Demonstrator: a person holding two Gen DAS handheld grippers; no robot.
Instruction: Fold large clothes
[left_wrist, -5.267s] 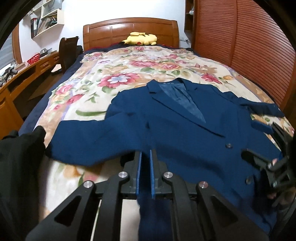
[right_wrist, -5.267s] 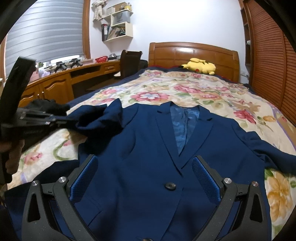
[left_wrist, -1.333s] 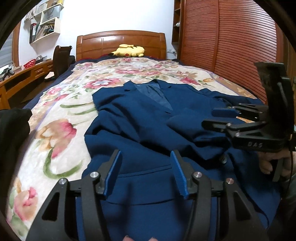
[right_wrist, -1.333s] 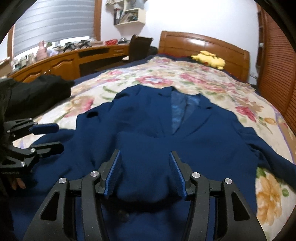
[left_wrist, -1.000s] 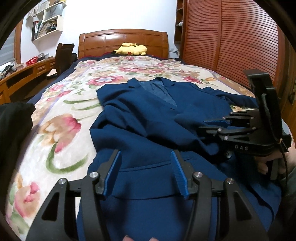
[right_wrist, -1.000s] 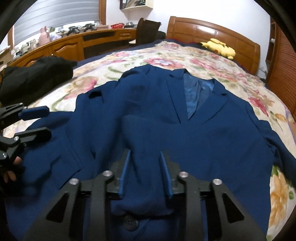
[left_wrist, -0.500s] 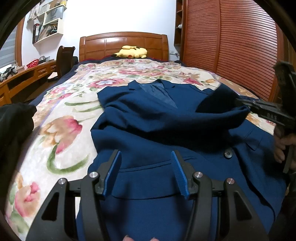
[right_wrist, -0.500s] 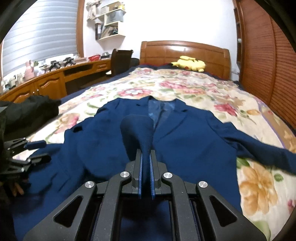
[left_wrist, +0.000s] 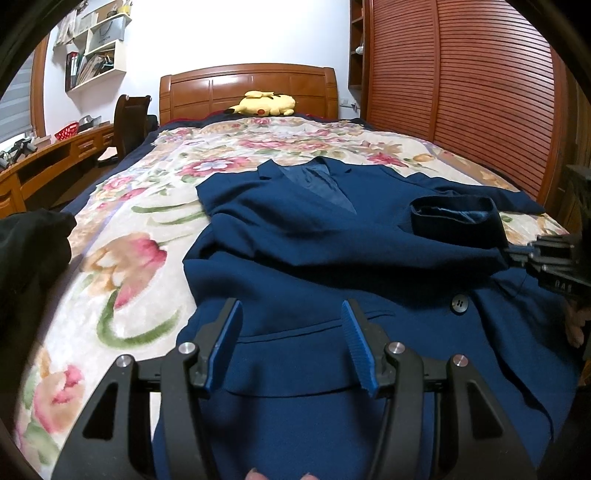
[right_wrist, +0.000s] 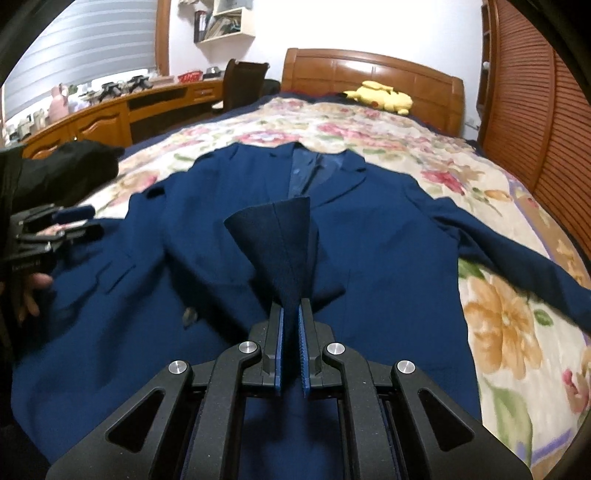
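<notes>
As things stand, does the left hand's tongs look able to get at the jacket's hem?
Probably yes. The left tongs stand open just above the blue jacket, with nothing between them and the hem. The right tongs are busy, shut on the sleeve cuff.

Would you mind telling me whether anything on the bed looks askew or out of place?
The blue jacket lies unevenly: one sleeve trails across the floral bedspread, while the other sleeve's cuff is pinched in the right tongs.
</notes>
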